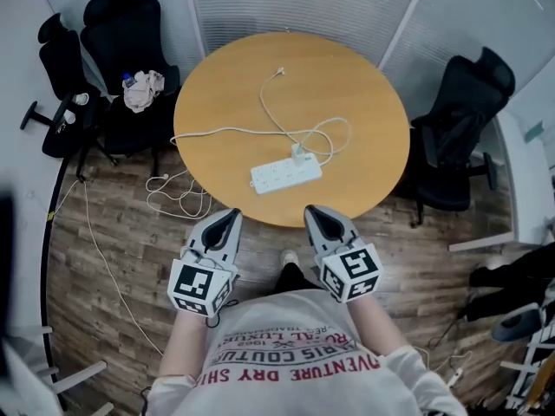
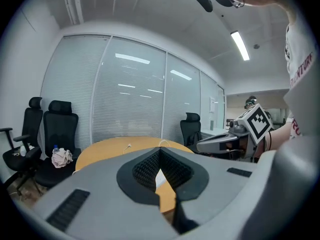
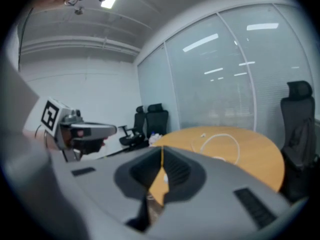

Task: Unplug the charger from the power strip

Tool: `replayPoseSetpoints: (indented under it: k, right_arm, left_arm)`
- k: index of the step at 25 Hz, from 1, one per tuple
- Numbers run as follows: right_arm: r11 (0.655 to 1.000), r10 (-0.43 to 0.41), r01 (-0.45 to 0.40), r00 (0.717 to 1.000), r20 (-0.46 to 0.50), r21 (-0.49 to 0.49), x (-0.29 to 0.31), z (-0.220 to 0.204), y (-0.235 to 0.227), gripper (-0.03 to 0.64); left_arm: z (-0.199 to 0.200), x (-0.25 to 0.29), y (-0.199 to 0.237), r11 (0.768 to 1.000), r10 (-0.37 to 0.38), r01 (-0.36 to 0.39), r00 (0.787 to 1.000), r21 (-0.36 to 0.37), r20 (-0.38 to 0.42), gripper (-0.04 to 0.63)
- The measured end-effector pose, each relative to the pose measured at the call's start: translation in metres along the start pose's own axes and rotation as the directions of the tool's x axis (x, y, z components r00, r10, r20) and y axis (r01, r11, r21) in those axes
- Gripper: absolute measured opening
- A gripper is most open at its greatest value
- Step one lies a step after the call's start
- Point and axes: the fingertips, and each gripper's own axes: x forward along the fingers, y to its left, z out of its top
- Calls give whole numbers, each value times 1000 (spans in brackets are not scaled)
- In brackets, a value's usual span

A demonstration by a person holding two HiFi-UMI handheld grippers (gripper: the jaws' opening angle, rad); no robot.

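Observation:
A white power strip (image 1: 285,175) lies on the round wooden table (image 1: 225,85), near its front edge. A small white charger (image 1: 298,153) is plugged into the strip's far right end. Its white cable (image 1: 286,128) loops over the tabletop to a loose plug end at the back. My left gripper (image 1: 231,216) (image 2: 160,151) and right gripper (image 1: 314,211) (image 3: 161,149) hover side by side just short of the table's near edge. Both are shut with nothing between the jaws, and both point at the table. Neither touches the strip or the charger.
Two black office chairs (image 1: 121,33) stand at the left, one bearing a crumpled cloth and a bottle (image 1: 143,89). Another black chair (image 1: 460,137) stands at the right. White cords (image 1: 178,193) lie coiled on the wood floor under the table's left side. Glass partition walls stand behind the table.

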Motion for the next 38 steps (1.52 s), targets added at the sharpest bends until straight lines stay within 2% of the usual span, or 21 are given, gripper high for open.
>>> replayPoseSetpoints:
  k: [6, 10, 13, 19, 22, 25, 29, 30, 31, 32, 35, 38]
  right_arm:
    - [995, 89, -90, 995, -34, -32, 53, 17, -75, 29]
    - [993, 110, -113, 991, -81, -37, 83, 11, -119, 29]
    - [993, 107, -113, 982, -155, -31, 104, -11, -144, 29]
    - [993, 108, -117, 947, -303, -13, 136, -59, -172, 29]
    - [992, 106, -121, 923, -370, -18, 153, -81, -178, 29]
    - [991, 107, -133, 900, -424, -32, 167, -105, -176, 29]
    - [991, 96, -130, 870, -483, -38, 180, -129, -174, 34]
    - [992, 96, -127, 865, -493, -29, 184, -133, -173, 72]
    - [992, 99, -126, 859, -502, -21, 187, -137, -171, 143]
    - [991, 106, -131, 853, -511, -14, 190, -141, -168, 171]
    - [989, 129, -146, 840, -527, 10, 202, -147, -164, 204]
    - [993, 112, -115, 841, -529, 26, 212, -148, -163, 216]
  left_arm:
    - [16, 77, 13, 996, 85, -85, 996, 33, 8, 34]
    - [10, 118, 15, 993, 112, -112, 994, 30, 1, 34]
    - [-6, 143, 24, 991, 137, -137, 991, 11, -10, 34]
    - [-59, 176, 49, 986, 162, -166, 980, -26, -118, 34]
    - [-86, 189, 59, 984, 154, -166, 974, -60, -166, 34]
    - [-119, 203, 60, 988, 105, -129, 965, -88, -241, 34]
    - [-163, 224, 56, 994, 20, -55, 937, -91, -350, 34]
    - [-172, 229, 56, 995, 7, -44, 929, -90, -370, 34]
    - [-179, 233, 57, 995, -1, -37, 923, -92, -385, 34]
    - [-185, 237, 58, 995, -5, -36, 918, -95, -396, 34]
    - [-198, 248, 64, 993, 11, -60, 907, -102, -421, 34]
    - [-207, 252, 66, 992, 19, -74, 893, -104, -450, 34]
